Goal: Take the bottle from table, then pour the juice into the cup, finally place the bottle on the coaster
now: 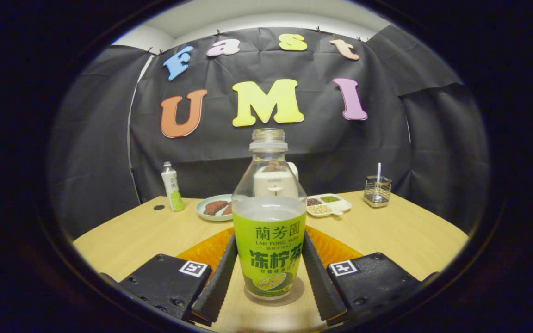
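We see the uncapped juice bottle (269,222) standing upright on the wooden table (400,231), straight ahead and squarely between our gripper (269,282) fingers, which flank its green label closely, though we cannot tell whether both already press on it.

A clear bottle (269,217) wears a lime-green label; the coaster (206,252) is orange, the table (127,236) pale wood-grain.

Black cloth wall (340,152) (white ceiling above) behind wooden table (410,231).
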Demonstrator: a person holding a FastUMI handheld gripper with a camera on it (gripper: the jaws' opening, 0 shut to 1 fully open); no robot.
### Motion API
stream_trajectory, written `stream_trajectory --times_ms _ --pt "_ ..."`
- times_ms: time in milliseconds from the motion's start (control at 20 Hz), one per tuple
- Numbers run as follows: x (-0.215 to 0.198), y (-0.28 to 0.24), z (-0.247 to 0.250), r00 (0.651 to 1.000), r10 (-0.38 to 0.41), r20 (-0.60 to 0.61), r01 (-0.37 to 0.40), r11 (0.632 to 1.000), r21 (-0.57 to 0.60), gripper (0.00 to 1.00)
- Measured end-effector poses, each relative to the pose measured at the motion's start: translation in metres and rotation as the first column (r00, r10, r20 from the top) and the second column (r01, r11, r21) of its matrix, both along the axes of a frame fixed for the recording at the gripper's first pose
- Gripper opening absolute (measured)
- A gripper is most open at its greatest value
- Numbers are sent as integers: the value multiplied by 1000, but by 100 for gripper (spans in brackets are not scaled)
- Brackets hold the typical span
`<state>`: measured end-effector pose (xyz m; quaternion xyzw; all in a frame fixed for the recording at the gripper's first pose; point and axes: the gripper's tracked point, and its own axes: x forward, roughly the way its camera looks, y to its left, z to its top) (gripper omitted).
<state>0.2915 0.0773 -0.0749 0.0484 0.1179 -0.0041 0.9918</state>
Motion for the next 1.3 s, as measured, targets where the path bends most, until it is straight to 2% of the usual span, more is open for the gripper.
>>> stream_trajectory --times_ms 600,750,1050,1300 --pt "8 -4 -22 999 -50 -18 50 999 -9 82" --pt "11 -4 -35 997 -57 -55 56 998 -8 82" --pt "9 -2 -30 998 -61 -35 61 998 4 83" --pt "2 1 -21 998 -62 5 62 997 -48 87"
